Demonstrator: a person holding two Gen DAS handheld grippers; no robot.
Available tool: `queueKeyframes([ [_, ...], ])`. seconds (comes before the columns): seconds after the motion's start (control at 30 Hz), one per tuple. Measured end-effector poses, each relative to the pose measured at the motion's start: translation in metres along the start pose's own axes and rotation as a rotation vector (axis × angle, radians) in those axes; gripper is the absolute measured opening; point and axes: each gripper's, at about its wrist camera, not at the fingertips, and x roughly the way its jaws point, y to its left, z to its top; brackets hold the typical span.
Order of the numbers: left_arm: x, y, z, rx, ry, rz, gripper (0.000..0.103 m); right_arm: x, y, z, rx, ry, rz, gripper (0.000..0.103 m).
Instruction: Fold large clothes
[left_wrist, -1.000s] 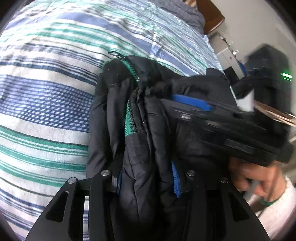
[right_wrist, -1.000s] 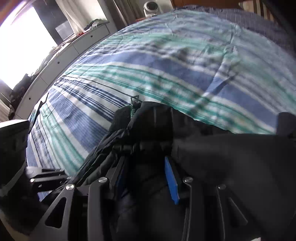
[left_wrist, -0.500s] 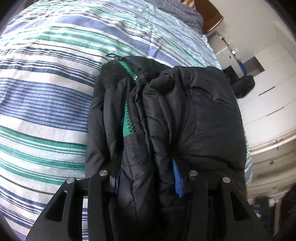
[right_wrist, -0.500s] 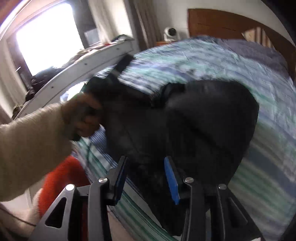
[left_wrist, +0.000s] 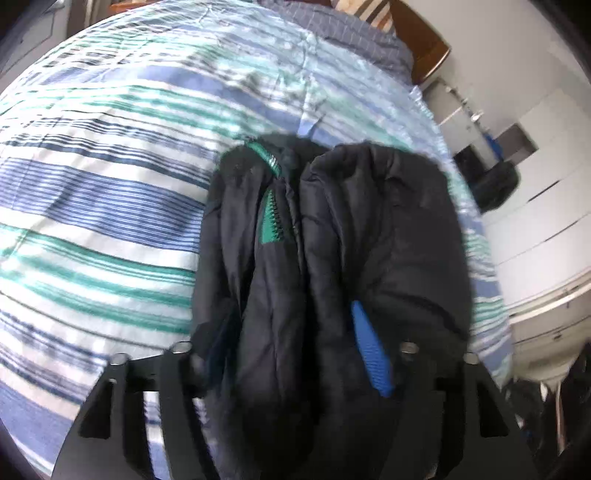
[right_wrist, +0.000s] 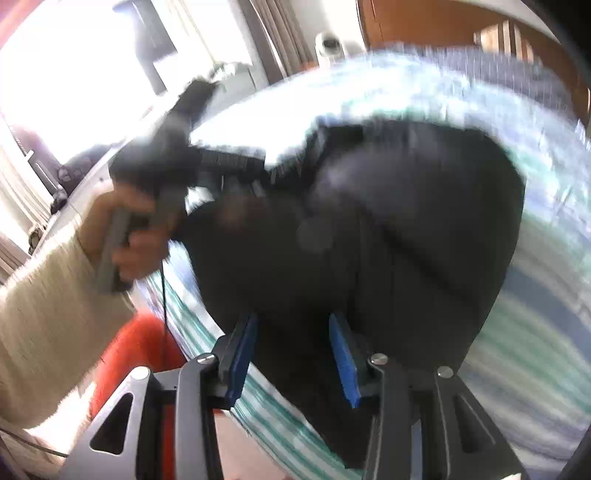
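The jacket (left_wrist: 332, 240) lies bundled on the striped bed (left_wrist: 92, 206), green zipper up. Half a second ago it was pinched by the left gripper (left_wrist: 291, 350); now those fingers are opening and the jacket is only loosely straddled. The right gripper (right_wrist: 295, 354), which was at the bundle a second ago, is seen drawn back, fingers apart and empty over the jacket's near edge. The fold is judged set down.

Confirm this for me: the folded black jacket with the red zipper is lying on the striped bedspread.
Not quite: the zipper is green, not red, as the left wrist view shows. The rest stands: the folded black jacket lies on the striped bedspread.
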Motion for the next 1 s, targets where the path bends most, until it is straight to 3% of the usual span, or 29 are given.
queueKeyframes([
  [0.07,-0.02,0.014,0.001,-0.032,-0.033,-0.076,0.088,-0.004,0.004,0.015,-0.017,-0.046,0.012,0.042],
  [0.13,-0.033,0.036,0.002,-0.084,-0.064,-0.15,0.095,0.009,0.007,0.024,-0.039,-0.045,0.005,0.042],
  [0.23,-0.027,0.067,0.0,-0.149,-0.039,-0.193,0.096,0.042,0.02,0.019,-0.052,0.001,0.048,0.042],
  [0.33,-0.004,0.088,-0.007,-0.184,0.045,-0.261,0.096,0.069,0.038,0.001,-0.12,0.048,-0.008,0.044],
  [0.43,0.022,0.085,-0.01,-0.151,0.126,-0.365,0.096,0.072,0.044,-0.007,-0.14,0.049,-0.045,0.044],
  [0.57,0.037,0.08,0.0,-0.136,0.154,-0.535,0.099,0.072,0.04,-0.011,-0.127,0.059,-0.048,0.044],
  [0.63,0.041,0.077,0.008,-0.102,0.174,-0.578,0.1,0.073,0.042,-0.011,-0.131,0.059,-0.057,0.044],
  [0.7,0.05,0.071,0.01,-0.056,0.207,-0.573,0.101,0.075,0.042,-0.012,-0.135,0.058,-0.067,0.044],
  [0.83,0.091,0.047,0.008,0.03,0.344,-0.462,0.103,0.083,0.042,-0.01,-0.139,0.055,-0.078,0.044],
  [0.9,0.104,0.037,0.009,0.04,0.364,-0.428,0.103,0.079,0.042,-0.012,-0.129,0.053,-0.085,0.044],
  [1.0,0.104,0.039,0.009,0.034,0.362,-0.431,0.102,0.045,0.018,-0.012,-0.012,0.014,0.062,0.048],
])
